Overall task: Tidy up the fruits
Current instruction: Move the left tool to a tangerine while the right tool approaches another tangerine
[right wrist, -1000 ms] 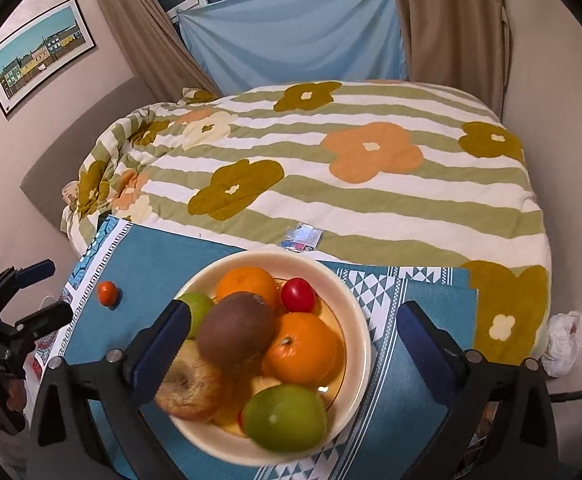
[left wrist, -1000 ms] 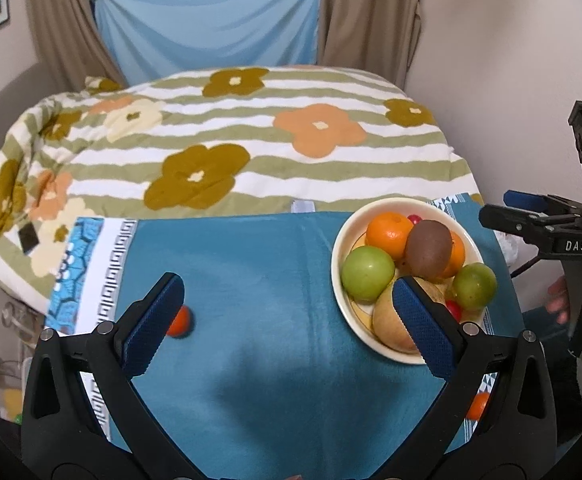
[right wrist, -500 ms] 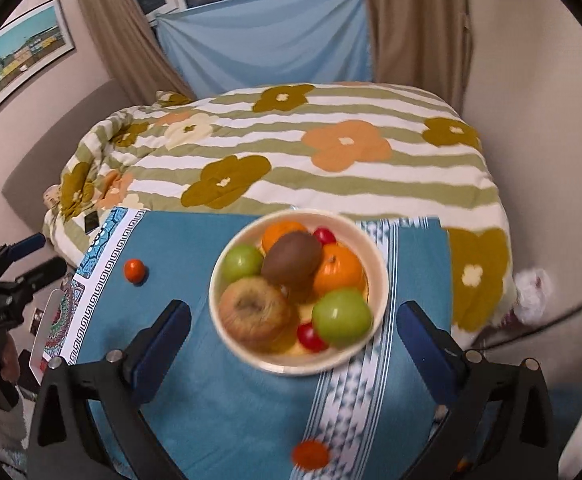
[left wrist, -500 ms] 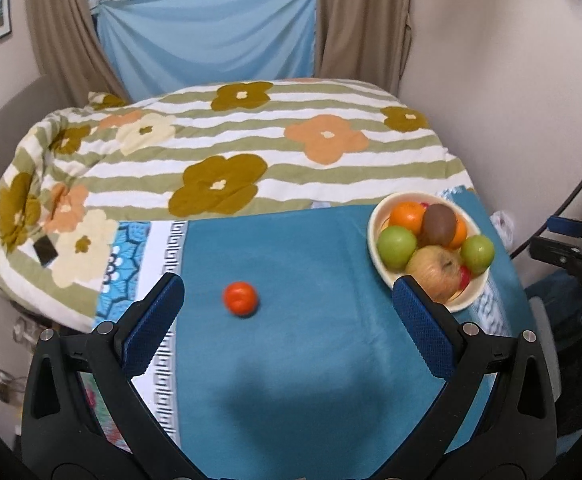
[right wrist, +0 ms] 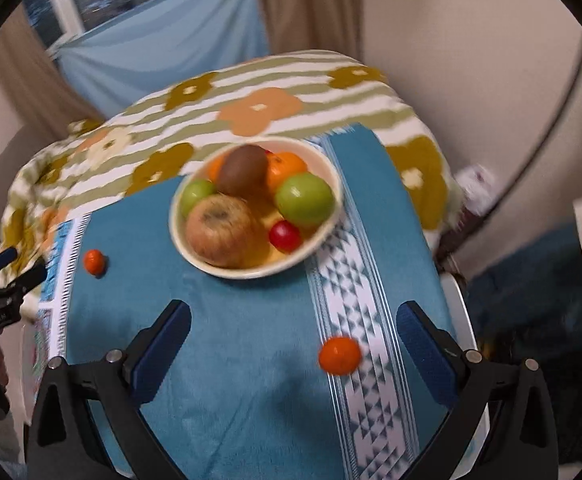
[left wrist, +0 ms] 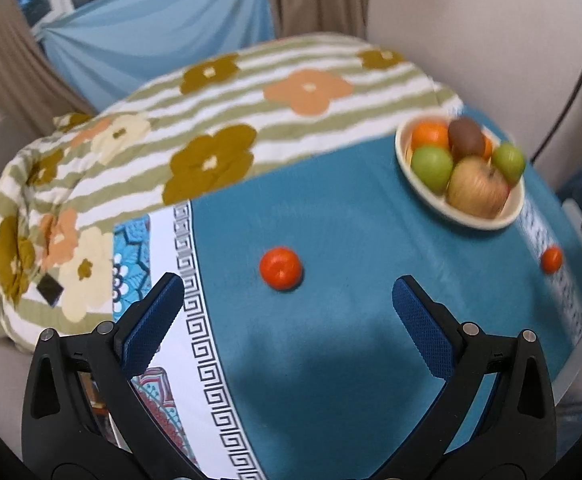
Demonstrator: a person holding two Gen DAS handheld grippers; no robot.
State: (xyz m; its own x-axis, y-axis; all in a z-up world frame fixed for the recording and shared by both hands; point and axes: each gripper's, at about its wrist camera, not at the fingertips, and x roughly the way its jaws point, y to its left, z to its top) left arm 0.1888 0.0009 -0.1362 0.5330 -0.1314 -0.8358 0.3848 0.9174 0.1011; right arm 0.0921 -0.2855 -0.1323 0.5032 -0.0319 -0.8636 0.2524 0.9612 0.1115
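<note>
Both cameras have pulled back and up since half a second ago: the bowl has slid toward the upper right of the left wrist view, and the loose orange fruit on the left now sits nearer the middle of that frame.

That small orange fruit [left wrist: 281, 268] lies alone on the blue cloth [left wrist: 331, 220], just above the gap of the left tongs [left wrist: 287, 312] and a little left of centre, not touching either pad. The left tongs are spread wide and hold nothing. A second small orange fruit [right wrist: 339, 354] lies on the white patterned stripe [right wrist: 355, 308] in the lower right of the right wrist view, between the pads of the right tongs [right wrist: 293, 338] but closer to the right one; these tongs too are spread and empty. Further up, the cream bowl [right wrist: 323, 236] is heaped with a brown apple [right wrist: 223, 232], green apples, a kiwi, oranges and a small red fruit.

Judging from this, the risks are plain. Round fruit on soft cloth may roll if one pad nudges it before the other closes, and the right-hand one lies close to the table's edge [right wrist: 457, 300], so a push could send it off. The bowl is already piled high; a fruit dropped on top could slide off or knock another out. Motion blur suggests quick movement, which makes a clean pinch harder.
</note>
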